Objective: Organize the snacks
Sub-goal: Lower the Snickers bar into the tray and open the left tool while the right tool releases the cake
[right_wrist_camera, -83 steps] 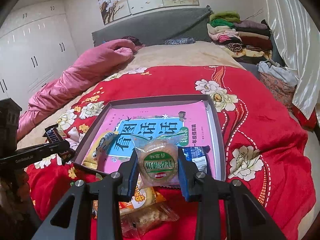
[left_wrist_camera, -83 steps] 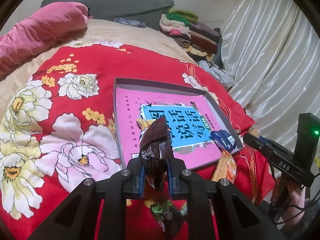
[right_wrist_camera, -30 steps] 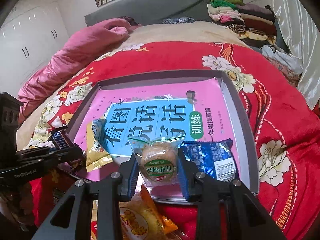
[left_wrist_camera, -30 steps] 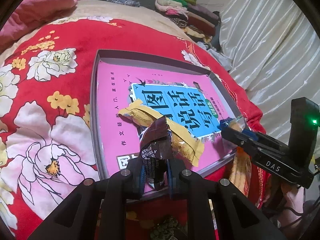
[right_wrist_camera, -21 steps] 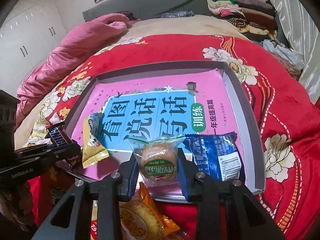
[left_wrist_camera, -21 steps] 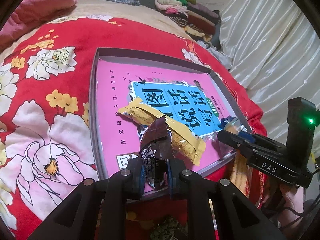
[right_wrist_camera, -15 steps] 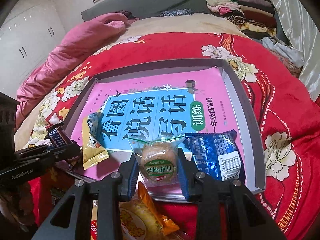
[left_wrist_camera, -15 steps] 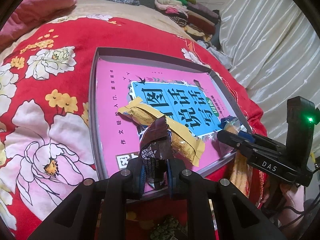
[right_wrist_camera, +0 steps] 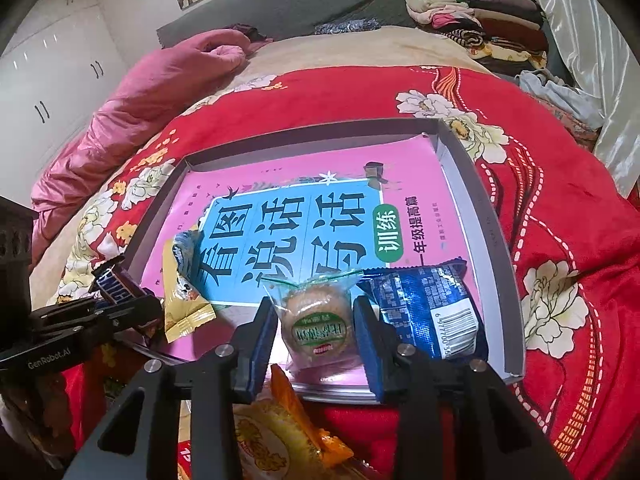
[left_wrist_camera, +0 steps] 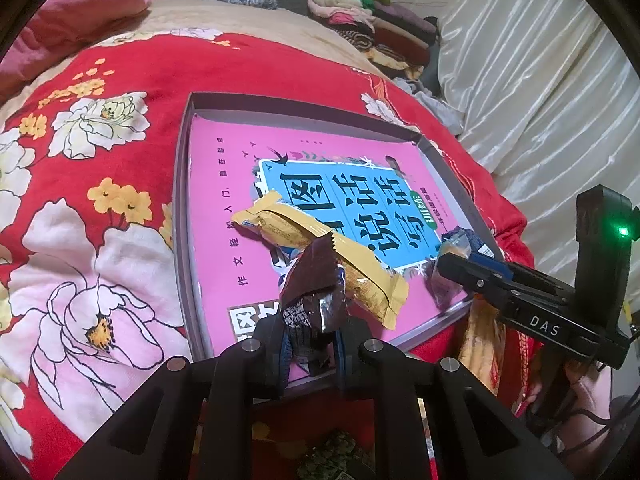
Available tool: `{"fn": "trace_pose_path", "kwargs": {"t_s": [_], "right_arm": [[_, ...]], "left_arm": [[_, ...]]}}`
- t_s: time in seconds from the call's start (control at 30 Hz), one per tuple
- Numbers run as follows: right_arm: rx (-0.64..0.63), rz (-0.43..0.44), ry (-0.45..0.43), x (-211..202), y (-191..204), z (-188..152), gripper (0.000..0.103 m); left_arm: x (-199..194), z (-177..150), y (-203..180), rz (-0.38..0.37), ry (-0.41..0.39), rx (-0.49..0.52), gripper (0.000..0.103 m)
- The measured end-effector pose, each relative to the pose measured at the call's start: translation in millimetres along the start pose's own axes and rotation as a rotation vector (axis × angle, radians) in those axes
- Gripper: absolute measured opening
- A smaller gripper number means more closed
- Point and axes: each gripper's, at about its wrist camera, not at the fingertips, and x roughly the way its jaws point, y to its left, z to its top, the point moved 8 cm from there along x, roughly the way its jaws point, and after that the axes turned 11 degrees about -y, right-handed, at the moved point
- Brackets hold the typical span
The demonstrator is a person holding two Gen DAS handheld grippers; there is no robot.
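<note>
A soft red blanket [right_wrist_camera: 568, 184] with big white and yellow flowers covers the bed. On it sits a flat grey box lid [right_wrist_camera: 486, 216] with low walls, like a shallow tray. Inside lies a smooth pink book [right_wrist_camera: 288, 184] with a blue patch and big black letters.

Some snacks are in the tray. A crinkly yellow packet [left_wrist_camera: 320, 256] lies on the book near the front left corner. A shiny blue packet [right_wrist_camera: 428, 308] with a barcode lies flat at the front right.

The left gripper [left_wrist_camera: 310, 344] has its jaws squeezed tight on a dark brown wrapper [left_wrist_camera: 312, 292] with a zigzag top edge. It sticks up over the front edge of the tray.

The right gripper [right_wrist_camera: 316, 332] has just been opening its jaws. Between them is a round cake [right_wrist_camera: 316, 316] in a clear bag with a green label. The blue pads [right_wrist_camera: 264, 336] stand a little off the bag now, and the cake rests on the book by the front wall, right beside the blue packet.

More orange and yellow packets [right_wrist_camera: 276, 432] lie on the blanket outside the tray, under the right gripper.
</note>
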Motion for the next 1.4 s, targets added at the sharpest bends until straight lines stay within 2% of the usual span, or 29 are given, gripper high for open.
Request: {"fn": "trace_pose_path", "kwargs": {"t_s": [0.3,0.7,0.77,1.07,1.4], "right_arm": [[0.019,0.001,-0.016,-7.7,-4.0,2.2,0.044],[0.025,0.007,-0.052,-23.2,-2.0,8.8,0.044],[0.025,0.008,-0.055,-25.0,-1.8,9.2,0.044],[0.044,0.003,-0.072,-34.0,-7.5,11.4,0.044],[0.054,-0.004,-0.089,-43.1,-11.2,13.7,0.045]], "left_arm": [[-0.6,-0.3,-0.7,-0.004,0.003,0.0,0.019],[-6.4,4.0,4.4,0.008,-0.013,-0.002,0.036],[-8.8,6.1,5.6,0.011,-0.022,-0.001,0.043],[-23.5,20.4,14.3,0.029,-0.072,-0.007,0.052],[-33.8,30.5,18.7,0.022,-0.104,-0.023,0.055]]}}
